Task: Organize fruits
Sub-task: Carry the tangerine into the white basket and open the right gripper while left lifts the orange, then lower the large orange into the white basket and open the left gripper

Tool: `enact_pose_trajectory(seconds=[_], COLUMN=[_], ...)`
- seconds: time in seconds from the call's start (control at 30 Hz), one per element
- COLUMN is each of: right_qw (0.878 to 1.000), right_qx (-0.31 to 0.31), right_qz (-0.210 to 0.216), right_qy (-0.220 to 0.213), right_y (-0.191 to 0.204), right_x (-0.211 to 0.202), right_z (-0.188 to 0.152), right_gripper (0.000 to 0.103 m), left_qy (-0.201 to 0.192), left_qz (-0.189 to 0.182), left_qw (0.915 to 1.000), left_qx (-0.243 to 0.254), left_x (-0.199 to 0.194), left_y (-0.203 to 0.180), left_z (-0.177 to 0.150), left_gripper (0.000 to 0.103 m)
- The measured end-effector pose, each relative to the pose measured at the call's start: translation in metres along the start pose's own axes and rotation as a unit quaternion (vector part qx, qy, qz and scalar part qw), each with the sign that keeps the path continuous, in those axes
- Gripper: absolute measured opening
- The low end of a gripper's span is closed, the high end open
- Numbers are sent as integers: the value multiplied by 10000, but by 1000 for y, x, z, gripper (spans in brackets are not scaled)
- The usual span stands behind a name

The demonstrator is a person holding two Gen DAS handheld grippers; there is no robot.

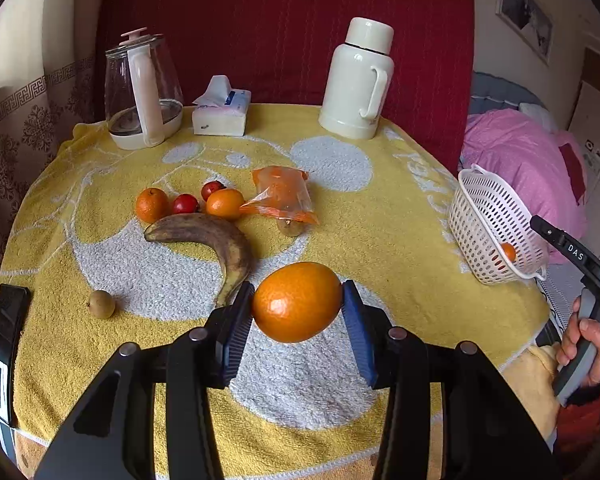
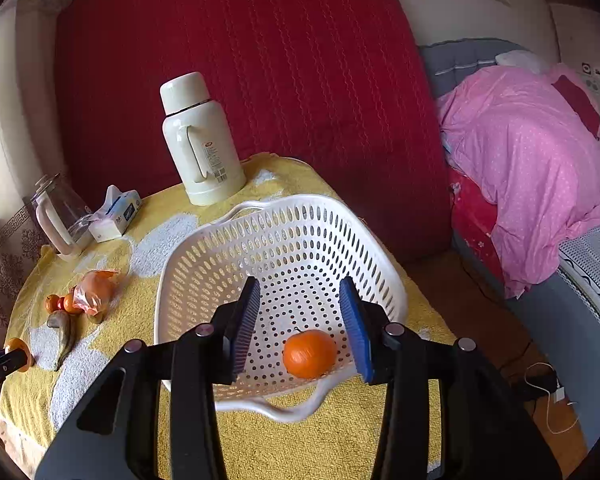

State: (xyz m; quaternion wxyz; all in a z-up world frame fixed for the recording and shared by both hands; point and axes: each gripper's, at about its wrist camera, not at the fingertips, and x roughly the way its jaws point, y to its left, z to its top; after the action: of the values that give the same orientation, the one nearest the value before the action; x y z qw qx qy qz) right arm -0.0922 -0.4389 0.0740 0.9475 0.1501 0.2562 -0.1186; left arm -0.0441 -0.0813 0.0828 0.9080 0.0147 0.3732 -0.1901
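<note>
My left gripper (image 1: 298, 292) is shut on a large orange (image 1: 296, 304) and holds it above the yellow towel. Behind it lie a dark banana (image 1: 216, 240), two oranges (image 1: 152, 204) and two small red fruits (image 1: 185, 204). A brown fruit (image 1: 101, 304) sits alone at the left. My right gripper (image 2: 300, 284) stands open over the white basket (image 2: 284, 204). One orange (image 2: 310, 354) rests on the basket floor, free of the pads. In the left wrist view the basket (image 1: 496, 216) stands at the table's right edge.
A cream thermos (image 1: 356, 80), a tissue box (image 1: 220, 114) and a glass kettle (image 1: 140, 92) line the back of the table. An orange plastic bag (image 1: 282, 196) covers another brown fruit (image 1: 290, 227). A phone (image 1: 4, 344) lies at the left edge. A bed with a pink quilt (image 2: 532, 160) is to the right.
</note>
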Motion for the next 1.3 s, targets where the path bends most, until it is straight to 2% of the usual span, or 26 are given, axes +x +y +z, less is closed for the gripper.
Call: enact_pose_trajectory(seconds=[0.2,0.4,0.5,0.77,0.9,1.3], right_qw=[9998,9994,9992,9987,9984,9986], right_qx=[82,275,300,410,477,469], right_qz=[10,49,18,-30,-36,-52], right_qy=[-161,-212,-276,-295,-285,-219], right_y=[-8,-17,-20,-30,-34,-33], right_x=[-8,-10,-13,-12,-11,-6], right_z=[1,3,3,3,3,0], right_gripper=[43,43,53,54,54,55], left_qy=[-23,10,36,208,197,305], left_qz=[-196,-630,-875,-1321,-1399,-1619], left_qw=[9991,9955,9926,9855,9819,9763], left_qx=[386,702,837,1048,1260,1403], left_x=[5,14,21,43,50,75], left_y=[-35,-75,-97,-147,-167,-191], left_z=[11,26,34,44,47,52], left_gripper=[45,45,45,45,45,45])
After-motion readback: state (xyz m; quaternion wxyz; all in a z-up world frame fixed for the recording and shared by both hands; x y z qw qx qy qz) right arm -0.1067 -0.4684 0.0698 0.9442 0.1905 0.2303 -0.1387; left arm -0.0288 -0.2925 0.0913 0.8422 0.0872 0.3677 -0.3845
